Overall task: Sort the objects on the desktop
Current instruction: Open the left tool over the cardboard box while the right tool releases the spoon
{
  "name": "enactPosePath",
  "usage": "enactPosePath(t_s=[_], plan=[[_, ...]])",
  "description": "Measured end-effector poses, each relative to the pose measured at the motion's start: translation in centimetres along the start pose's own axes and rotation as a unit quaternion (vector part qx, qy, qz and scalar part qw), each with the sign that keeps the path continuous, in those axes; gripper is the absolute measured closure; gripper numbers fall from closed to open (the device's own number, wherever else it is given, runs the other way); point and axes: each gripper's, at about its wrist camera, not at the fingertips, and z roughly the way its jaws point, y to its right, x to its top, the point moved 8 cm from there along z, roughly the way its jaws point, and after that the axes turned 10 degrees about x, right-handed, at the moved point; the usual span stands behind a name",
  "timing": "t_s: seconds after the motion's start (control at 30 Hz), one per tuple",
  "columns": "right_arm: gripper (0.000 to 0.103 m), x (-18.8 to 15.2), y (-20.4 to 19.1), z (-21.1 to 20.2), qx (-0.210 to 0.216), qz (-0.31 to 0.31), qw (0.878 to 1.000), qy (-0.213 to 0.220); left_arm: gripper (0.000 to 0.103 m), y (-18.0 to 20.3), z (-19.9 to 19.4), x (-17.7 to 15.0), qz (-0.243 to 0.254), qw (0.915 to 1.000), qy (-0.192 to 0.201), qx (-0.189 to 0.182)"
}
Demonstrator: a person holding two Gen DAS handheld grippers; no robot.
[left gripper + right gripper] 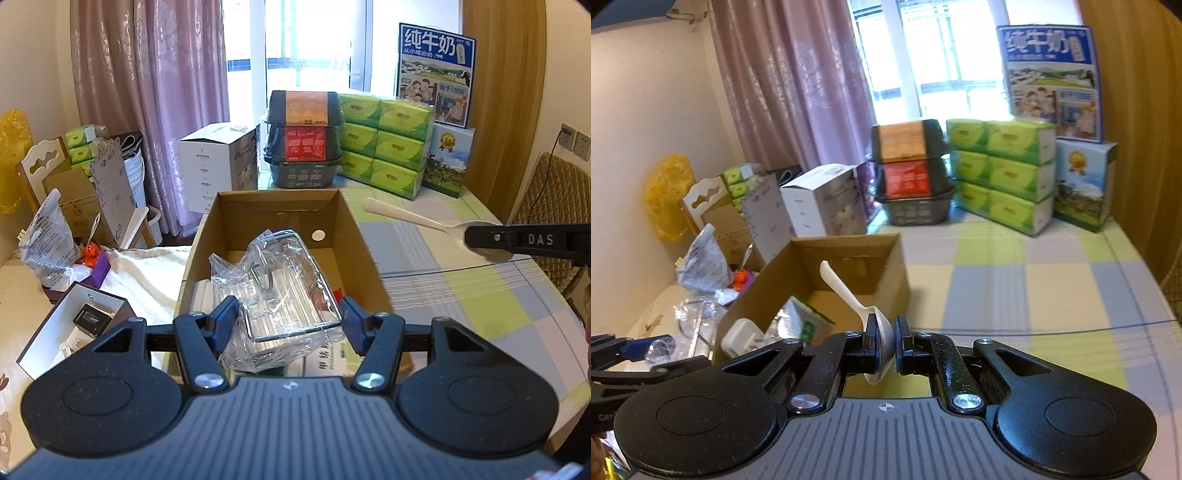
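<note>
1. The left gripper [286, 319] hangs over the near end of an open cardboard box [347, 218] on the tabletop [480, 306]. Its blue-padded fingers [223, 321] sit spread on either side of a wire rack [291, 295] wrapped in crinkled clear plastic. I cannot tell whether the pads press it or merely flank it.
2. The rack appears to rest in the box, likely just set down or about to be lifted.
3. The right gripper [885, 345] is clenched on the bowl of a white spoon [849, 295], smooth and glossy. The handle slants up and away toward the box, which suggests the spoon is headed there.
4. Inside the box also lie a white block [740, 338] and a foil packet [803, 321].
5. The tabletop carries a pastel checked cloth. At its far end stand green tissue packs [1004, 173], soft and film-wrapped.
</note>
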Motion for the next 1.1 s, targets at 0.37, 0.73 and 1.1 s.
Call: enactPosePath(t_s=[0.37, 0.73, 1.1], plan=[[0.099, 1.1, -1.2, 6.2, 0.019, 0.004, 1.0, -0.014, 0.048, -0.9, 4.8, 0.9, 0.018, 0.9997, -0.015, -0.009], [0.099, 2.3, -1.0, 9.7, 0.022, 0.007, 1.0, -0.016, 0.048, 0.2, 8.6, 1.8, 0.029, 0.999, -0.018, -0.028], [0.099, 2.0, -1.0, 11.5, 0.023, 0.011, 0.999, -0.024, 0.03, -1.0, 9.7, 2.3, 0.014, 0.9997, -0.004, -0.021]])
